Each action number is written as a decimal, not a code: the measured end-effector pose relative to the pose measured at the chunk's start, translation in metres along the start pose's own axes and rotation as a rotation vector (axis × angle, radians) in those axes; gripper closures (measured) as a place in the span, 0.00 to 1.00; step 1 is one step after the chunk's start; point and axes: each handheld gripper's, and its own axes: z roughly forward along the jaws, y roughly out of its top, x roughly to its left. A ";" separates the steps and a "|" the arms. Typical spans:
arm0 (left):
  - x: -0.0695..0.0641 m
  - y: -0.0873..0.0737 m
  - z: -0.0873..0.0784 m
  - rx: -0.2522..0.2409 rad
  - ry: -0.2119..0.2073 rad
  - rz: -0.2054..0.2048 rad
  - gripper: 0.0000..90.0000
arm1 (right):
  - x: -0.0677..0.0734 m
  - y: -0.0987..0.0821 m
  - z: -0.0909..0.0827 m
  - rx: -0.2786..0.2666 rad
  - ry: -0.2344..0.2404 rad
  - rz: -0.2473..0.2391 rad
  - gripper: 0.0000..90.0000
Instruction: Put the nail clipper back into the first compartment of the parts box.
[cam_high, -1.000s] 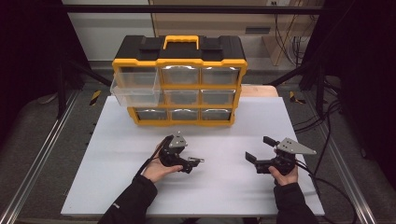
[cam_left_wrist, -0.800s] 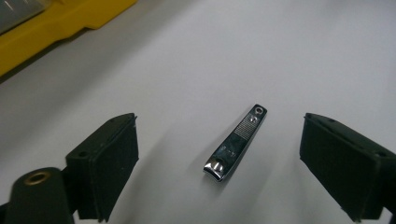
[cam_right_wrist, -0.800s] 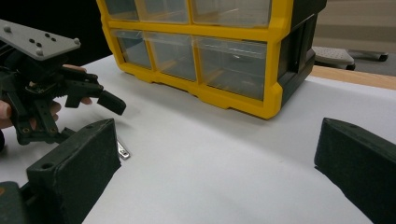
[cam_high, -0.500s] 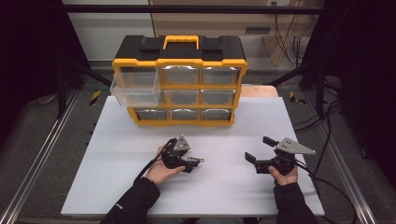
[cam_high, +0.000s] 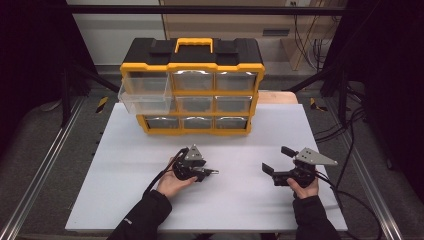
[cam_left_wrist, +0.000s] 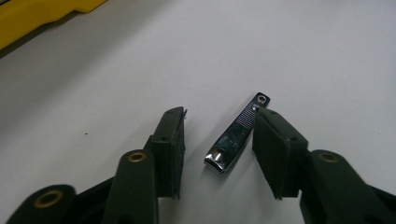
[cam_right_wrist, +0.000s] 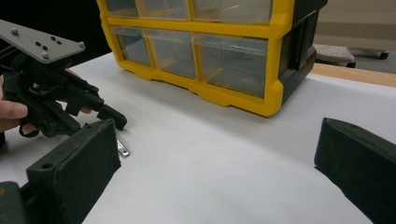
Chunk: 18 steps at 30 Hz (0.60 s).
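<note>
A small silver nail clipper (cam_left_wrist: 236, 135) lies flat on the white table (cam_high: 130, 165), a little left of centre (cam_high: 214, 171). My left gripper (cam_left_wrist: 220, 113) is low over it with a jaw on either side. Its jaws have just been closing. The right-hand jaw sits against the clipper's far end, while the other stands clear of it. The high view has this gripper (cam_high: 207, 172) lying on its side in a hand. My right gripper (cam_high: 276, 159) rests to the right, open wide and holding nothing (cam_right_wrist: 215, 135). From the right gripper view the left gripper (cam_right_wrist: 105, 112) and the clipper (cam_right_wrist: 123, 148) are at the left.
A yellow and black drawer organizer (cam_high: 192, 65) stands at the back of the table. Its upper-left clear drawer (cam_high: 145, 100) is pulled out. The organizer's lower corner (cam_right_wrist: 233, 98) is ahead of the right gripper. Cables trail off the right edge.
The left gripper's jaws have narrowed around the nail clipper, and the hand has barely shifted. The right gripper has stayed in place.
</note>
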 end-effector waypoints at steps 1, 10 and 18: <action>0.000 0.000 0.000 0.002 -0.001 0.001 0.62 | 0.000 0.000 0.000 0.001 0.000 0.000 0.00; 0.002 -0.001 0.000 -0.003 -0.021 0.001 0.68 | 0.000 0.000 0.000 0.000 -0.001 0.000 0.00; 0.002 -0.002 0.000 -0.012 -0.025 -0.004 0.73 | 0.000 0.000 0.000 0.002 -0.001 0.000 0.00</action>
